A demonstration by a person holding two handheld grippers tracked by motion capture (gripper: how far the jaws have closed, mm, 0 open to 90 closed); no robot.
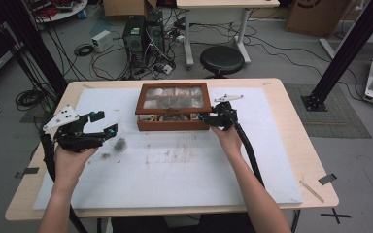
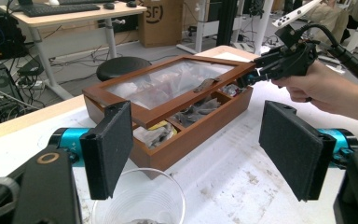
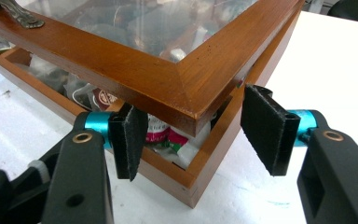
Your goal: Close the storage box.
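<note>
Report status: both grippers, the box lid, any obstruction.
Right gripper open, jaws astride the raised lid corner. Left gripper open, above the plastic cup. Wooden box lid partly open. Nothing blocking it.

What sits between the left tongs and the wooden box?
A clear plastic cup stands just ahead of the left tongs, between them and the wooden box. The left gripper view shows its rim below the open pads, box behind.

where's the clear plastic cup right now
In the high view the clear plastic cup stands on the white mat at the left, just in front of the left gripper and left of the wooden box.
</note>
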